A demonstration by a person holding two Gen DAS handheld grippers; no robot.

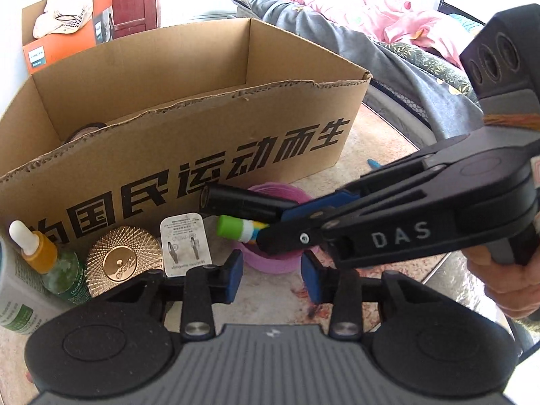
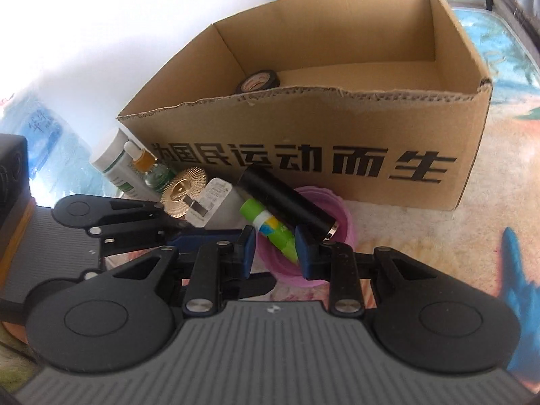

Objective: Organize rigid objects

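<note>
**Items lined up before the cardboard box**

A dropper bottle [image 1: 50,263], gold lid [image 1: 123,262] and white charger [image 1: 186,243] are seen along the cardboard box [image 1: 189,135]. The left claw [image 1: 271,275] is held released, nothing between its pads. A black tube [image 2: 287,199] and green glue stick [image 2: 270,227] are propped in the purple cup [image 2: 337,216]. The right claw [image 2: 275,253] is spread around the glue stick, not clenched. Tape [image 2: 258,81] lies inside the box.
</note>
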